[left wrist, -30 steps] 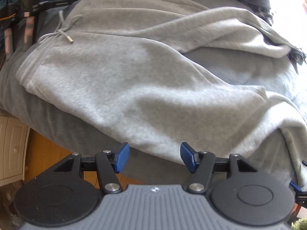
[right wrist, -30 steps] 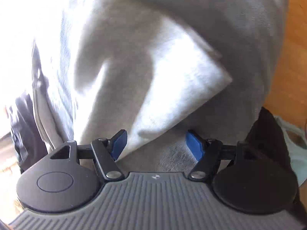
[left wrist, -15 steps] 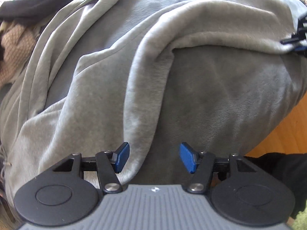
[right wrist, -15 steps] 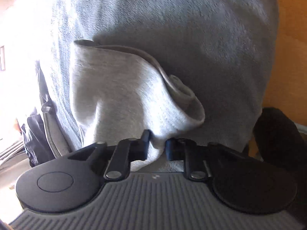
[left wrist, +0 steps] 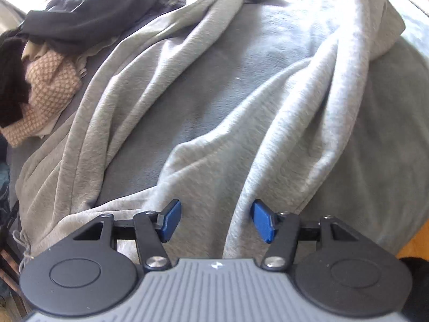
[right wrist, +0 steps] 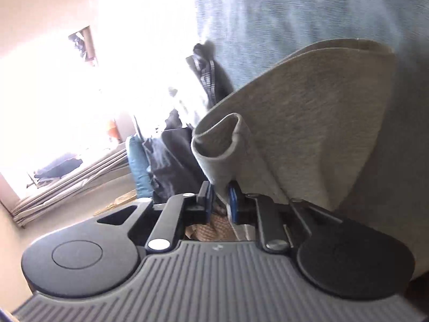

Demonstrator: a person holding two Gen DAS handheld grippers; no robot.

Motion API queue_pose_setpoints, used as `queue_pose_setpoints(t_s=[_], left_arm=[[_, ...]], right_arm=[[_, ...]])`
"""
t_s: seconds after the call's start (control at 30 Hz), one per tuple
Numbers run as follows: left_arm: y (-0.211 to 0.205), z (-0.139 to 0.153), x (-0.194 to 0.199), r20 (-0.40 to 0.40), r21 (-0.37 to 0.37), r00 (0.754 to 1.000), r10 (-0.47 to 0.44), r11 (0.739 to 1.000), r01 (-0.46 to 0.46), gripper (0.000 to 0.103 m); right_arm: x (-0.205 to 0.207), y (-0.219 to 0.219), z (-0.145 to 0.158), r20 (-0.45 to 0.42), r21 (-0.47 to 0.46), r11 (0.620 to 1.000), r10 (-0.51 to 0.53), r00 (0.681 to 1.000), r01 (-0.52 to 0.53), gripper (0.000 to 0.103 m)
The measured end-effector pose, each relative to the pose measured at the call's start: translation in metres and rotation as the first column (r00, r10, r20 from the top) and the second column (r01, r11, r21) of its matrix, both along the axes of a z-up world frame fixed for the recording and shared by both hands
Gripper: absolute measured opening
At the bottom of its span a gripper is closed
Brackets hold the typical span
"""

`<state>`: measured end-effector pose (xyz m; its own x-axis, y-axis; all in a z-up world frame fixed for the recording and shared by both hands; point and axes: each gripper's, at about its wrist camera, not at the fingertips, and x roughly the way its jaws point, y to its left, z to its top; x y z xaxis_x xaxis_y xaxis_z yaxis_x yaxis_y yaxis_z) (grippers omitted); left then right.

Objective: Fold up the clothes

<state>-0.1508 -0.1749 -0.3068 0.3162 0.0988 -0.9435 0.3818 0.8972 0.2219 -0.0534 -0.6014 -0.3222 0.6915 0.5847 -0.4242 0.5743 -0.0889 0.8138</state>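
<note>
Light grey sweatpants (left wrist: 268,123) lie rumpled across a darker grey bed cover (left wrist: 209,61). My left gripper (left wrist: 217,220) points steeply down just over a fold of the pants and is open; cloth lies under the gap, and the blue pads (left wrist: 264,221) do not press it. In the right wrist view, one leg end of the sweatpants (right wrist: 308,123) is lifted off the bed, its cuff (right wrist: 217,136) curling upward. My right gripper (right wrist: 219,198) pinches that cuff between its pads, while its jaws are opening slightly with the cloth still between them.
A heap of dark clothes (left wrist: 88,10) and a beige checked garment (left wrist: 45,91) sit at the far left of the bed. Wooden floor (left wrist: 418,244) shows at the lower right. Beyond the right gripper are dark hanging clothes (right wrist: 211,80), a blue object (right wrist: 138,161) and a bright window.
The right gripper went from open around the leg end to shut on the cuff, then lifted it away from the bed. The left gripper swept across the pants and rolled, staying open.
</note>
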Motion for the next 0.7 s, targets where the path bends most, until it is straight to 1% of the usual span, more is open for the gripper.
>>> queue_pose_setpoints(t_s=[0.03, 0.07, 0.1, 0.17, 0.23, 0.27, 0.33, 0.37, 0.4, 0.43, 0.47, 0.53, 0.6, 0.63, 0.67, 0.7], left_arm=[[0.006, 0.004, -0.001, -0.001, -0.017, 0.999, 0.034, 0.999, -0.034, 0.06], [0.011, 0.008, -0.002, -0.002, -0.035, 0.998, 0.069, 0.997, -0.069, 0.06], [0.017, 0.012, -0.006, -0.004, -0.051, 0.995, 0.1, 0.994, -0.1, 0.061], [0.027, 0.017, -0.016, -0.029, -0.082, 0.988, 0.155, 0.984, -0.157, 0.061], [0.038, 0.022, -0.029, -0.066, -0.114, 0.974, 0.216, 0.968, -0.222, 0.061], [0.045, 0.022, -0.033, -0.091, -0.13, 0.964, 0.25, 0.957, -0.261, 0.061], [0.059, 0.019, -0.044, -0.141, -0.162, 0.933, 0.332, 0.922, -0.353, 0.061], [0.066, 0.016, -0.05, -0.173, -0.18, 0.906, 0.386, 0.892, -0.414, 0.061], [0.074, 0.014, -0.056, -0.207, -0.196, 0.871, 0.445, 0.854, -0.482, 0.061], [0.082, 0.01, -0.062, -0.237, -0.21, 0.832, 0.502, 0.809, -0.549, 0.061], [0.09, 0.007, -0.069, -0.266, -0.221, 0.786, 0.558, 0.758, -0.613, 0.061], [0.107, 0.001, -0.079, -0.319, -0.24, 0.685, 0.655, 0.643, -0.727, 0.061], [0.119, -0.002, -0.086, -0.349, -0.253, 0.605, 0.715, 0.55, -0.796, 0.061], [0.126, -0.003, -0.089, -0.361, -0.258, 0.57, 0.738, 0.508, -0.822, 0.061], [0.131, -0.004, -0.092, -0.369, -0.259, 0.543, 0.754, 0.478, -0.839, 0.061], [0.135, -0.004, -0.094, -0.373, -0.26, 0.525, 0.765, 0.457, -0.851, 0.061]], right_arm=[[0.013, 0.001, 0.001, 0.025, -0.012, 1.0, 0.001, 1.0, -0.001, 0.032], [0.017, 0.003, 0.004, 0.036, -0.034, 0.999, 0.008, 0.999, -0.007, 0.041], [0.021, 0.006, 0.007, 0.048, -0.057, 0.998, 0.017, 0.999, -0.015, 0.042], [0.013, 0.02, 0.011, 0.099, -0.107, 0.991, 0.085, 0.991, -0.074, 0.043], [-0.007, 0.053, 0.012, 0.106, -0.187, 0.967, 0.197, 0.975, -0.175, 0.043], [-0.013, 0.057, 0.009, 0.079, -0.218, 0.948, 0.254, 0.964, -0.232, 0.043], [-0.025, 0.067, 0.001, 0.02, -0.275, 0.898, 0.362, 0.932, -0.343, 0.043], [-0.03, 0.077, -0.007, -0.011, -0.294, 0.873, 0.404, 0.915, -0.389, 0.044], [-0.034, 0.087, -0.014, -0.04, -0.31, 0.847, 0.442, 0.896, -0.431, 0.044], [-0.035, 0.093, -0.013, -0.04, -0.313, 0.839, 0.457, 0.888, -0.446, 0.044], [-0.035, 0.099, -0.013, -0.04, -0.316, 0.83, 0.473, 0.88, -0.46, 0.044], [-0.036, 0.112, -0.011, -0.04, -0.324, 0.811, 0.503, 0.863, -0.488, 0.044], [-0.022, 0.128, -0.009, -0.028, -0.35, 0.795, 0.52, 0.853, -0.496, 0.044], [-0.013, 0.135, -0.01, -0.026, -0.361, 0.787, 0.528, 0.849, -0.5, 0.044], [-0.001, 0.145, -0.012, -0.025, -0.376, 0.774, 0.541, 0.841, -0.509, 0.044], [0.01, 0.155, -0.014, -0.036, -0.399, 0.753, 0.557, 0.83, -0.522, 0.044]])
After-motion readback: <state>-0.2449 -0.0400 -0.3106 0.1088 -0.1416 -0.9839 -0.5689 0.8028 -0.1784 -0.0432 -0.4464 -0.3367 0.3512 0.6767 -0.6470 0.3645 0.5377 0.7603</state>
